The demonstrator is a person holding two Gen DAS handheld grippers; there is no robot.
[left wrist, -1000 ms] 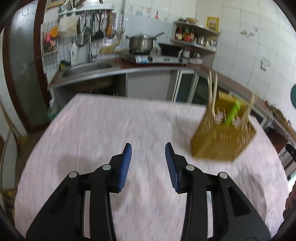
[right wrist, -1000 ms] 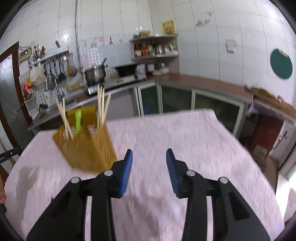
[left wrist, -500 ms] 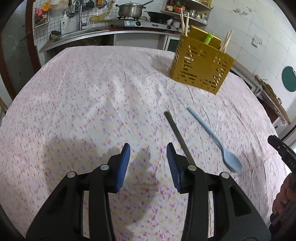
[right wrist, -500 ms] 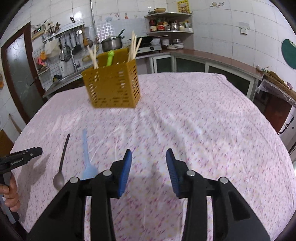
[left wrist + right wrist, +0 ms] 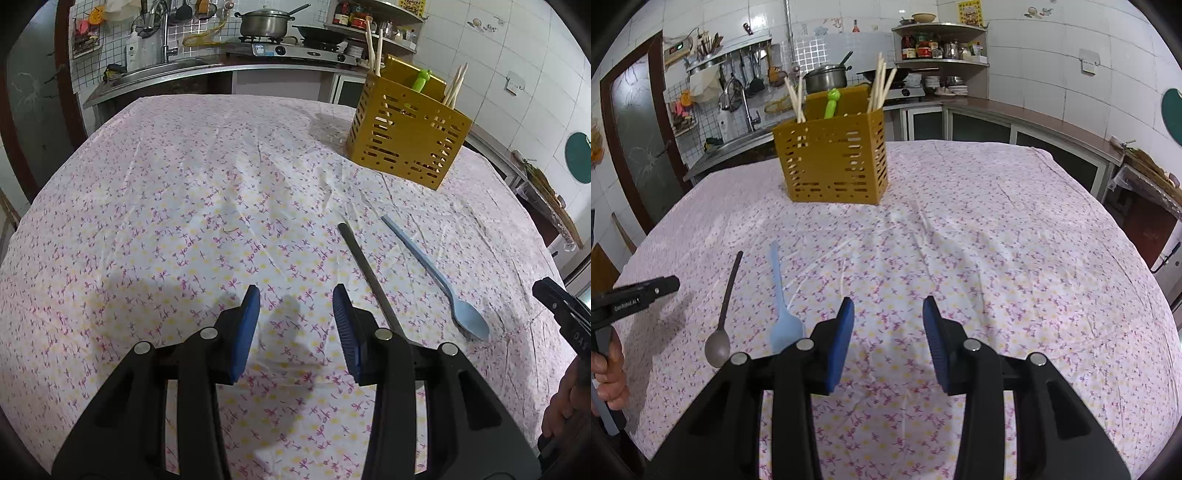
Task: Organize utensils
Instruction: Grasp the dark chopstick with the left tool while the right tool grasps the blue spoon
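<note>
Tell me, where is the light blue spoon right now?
The light blue spoon lies flat on the flowered tablecloth, low left in the right wrist view, beside the dark metal spoon, nearer than the yellow utensil holder.

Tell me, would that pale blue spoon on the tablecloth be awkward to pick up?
Probably a little. The pale blue spoon looks like thin plastic, so likely light and slightly bendy. It lies flat on the cloth, so the fingers may struggle to get under its slim handle, and it might slide.

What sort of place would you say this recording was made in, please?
Most likely a home kitchen: a pot sits on a stove beside a sink, and a corner shelf holds jars, all behind a cloth-covered table.
</note>
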